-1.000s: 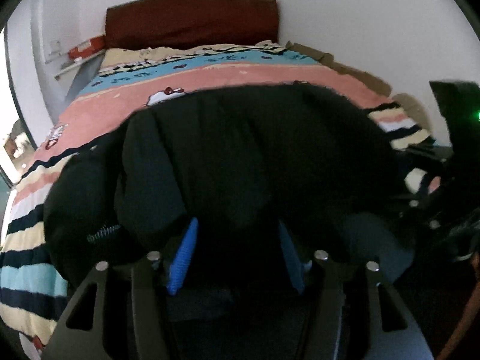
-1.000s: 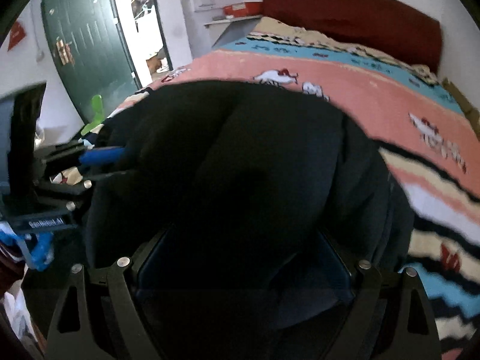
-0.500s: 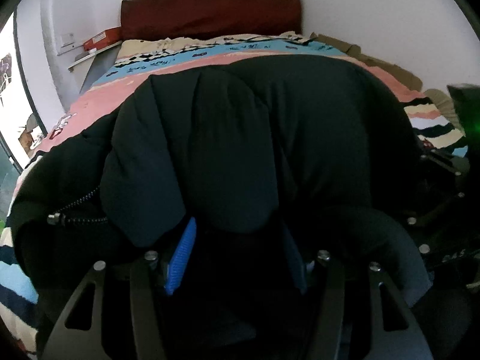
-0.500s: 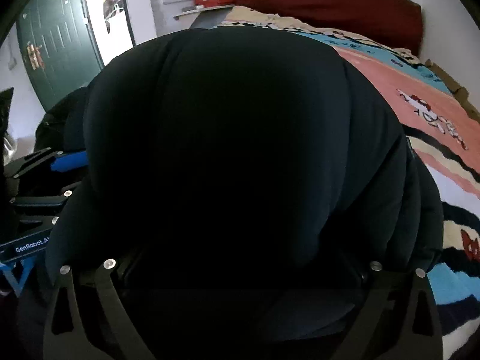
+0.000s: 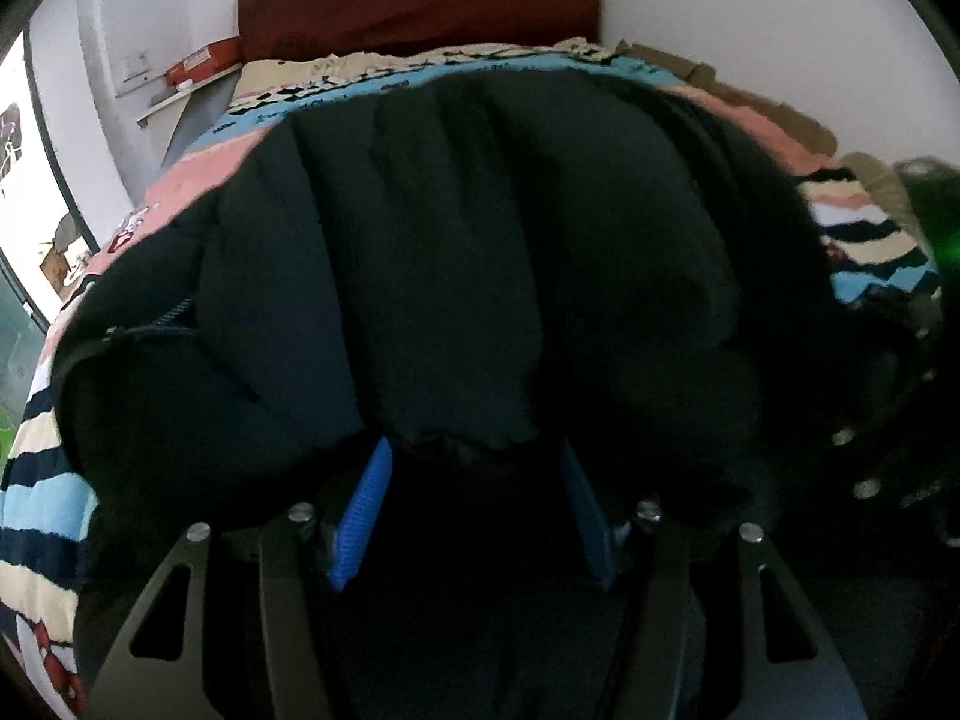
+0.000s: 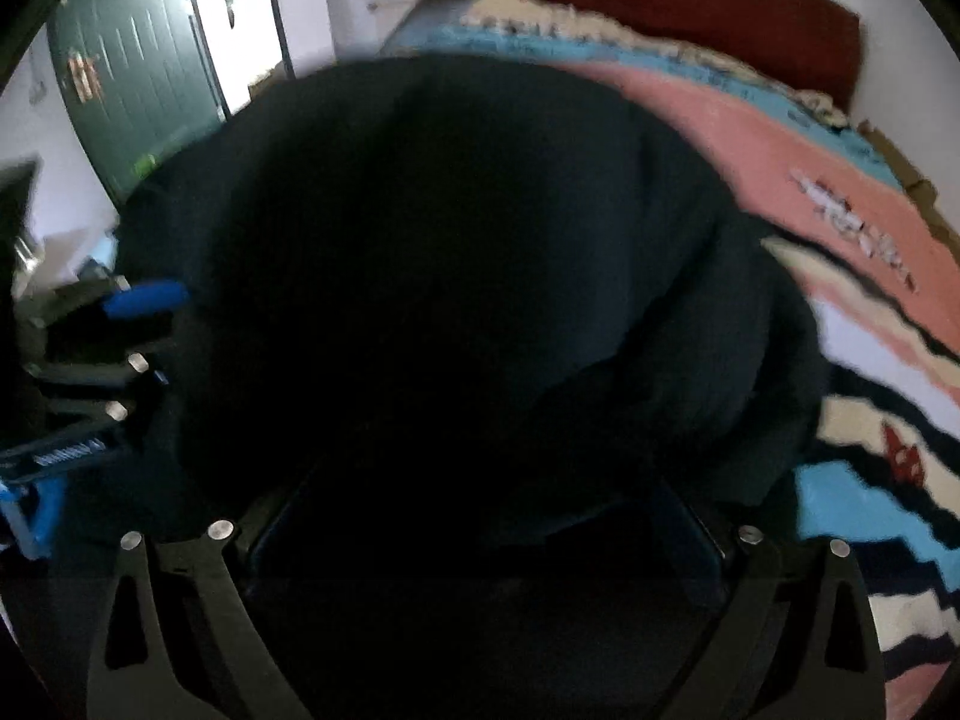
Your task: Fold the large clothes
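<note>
A black padded jacket (image 5: 480, 252) is held up over the striped bedspread (image 6: 870, 276), bunched at both tongs. The left tongs (image 5: 474, 480) are clamped on its hem; whether the right tongs (image 6: 480, 516) are closed cannot be told, as dark cloth covers them. A fold-over appears under way; next, the lifted edge must be laid flat. Only the headboard (image 5: 420, 0) lies beyond.

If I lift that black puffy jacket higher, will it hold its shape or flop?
The black jacket likely flops: it already drapes in soft folds over the left gripper. Its quilted bulk suggests it is light for its size, though awkward to control.
</note>
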Available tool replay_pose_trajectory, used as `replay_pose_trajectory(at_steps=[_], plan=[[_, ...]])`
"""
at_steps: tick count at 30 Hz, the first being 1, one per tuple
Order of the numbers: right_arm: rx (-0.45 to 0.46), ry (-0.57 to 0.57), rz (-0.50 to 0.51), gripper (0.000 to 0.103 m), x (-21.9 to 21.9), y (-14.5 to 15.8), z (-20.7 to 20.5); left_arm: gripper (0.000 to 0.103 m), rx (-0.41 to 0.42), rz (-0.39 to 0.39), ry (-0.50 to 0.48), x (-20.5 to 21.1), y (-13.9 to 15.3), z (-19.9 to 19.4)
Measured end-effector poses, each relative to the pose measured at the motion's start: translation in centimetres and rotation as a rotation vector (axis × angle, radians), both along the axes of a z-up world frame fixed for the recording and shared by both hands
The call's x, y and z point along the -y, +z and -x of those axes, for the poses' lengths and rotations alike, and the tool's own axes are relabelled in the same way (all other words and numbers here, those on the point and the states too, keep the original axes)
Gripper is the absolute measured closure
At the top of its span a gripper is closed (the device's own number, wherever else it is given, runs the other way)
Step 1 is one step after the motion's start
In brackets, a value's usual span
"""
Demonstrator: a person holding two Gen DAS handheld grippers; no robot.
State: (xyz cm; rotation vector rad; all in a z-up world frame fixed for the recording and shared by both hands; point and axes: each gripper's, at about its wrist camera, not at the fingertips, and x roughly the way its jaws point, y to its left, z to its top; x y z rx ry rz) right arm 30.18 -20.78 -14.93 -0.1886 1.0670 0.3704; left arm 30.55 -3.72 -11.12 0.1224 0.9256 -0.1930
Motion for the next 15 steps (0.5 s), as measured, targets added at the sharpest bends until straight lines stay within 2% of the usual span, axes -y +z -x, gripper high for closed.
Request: replay_pose_trajectory(at_steps=[2, 5, 8, 15], plan=[[-0.041, -0.032, -0.037, 0.003, 0.4, -1.0, -0.8, 0.047, -0.010, -0.006, 0.005, 0.0, -0.4, -0.3], [-0.035, -0.035, -0.025, 0.003, 0.3, -0.5, -0.5, 0.047, -0.020, -0.018, 0.009, 0.1, -0.4, -0.4], [0.005, -0.061, -0.029, 0.002, 0.7, 1.1, 0.8, 0.047, -0.021, -0.026, 0.012, 0.2, 0.2, 0.0], [0.105, -0.103, -0.042, 0.002, 1.6, 5.7, 5.4, 0.047, 0.004, 0.030, 0.047, -1.0, 2.8, 1.8]])
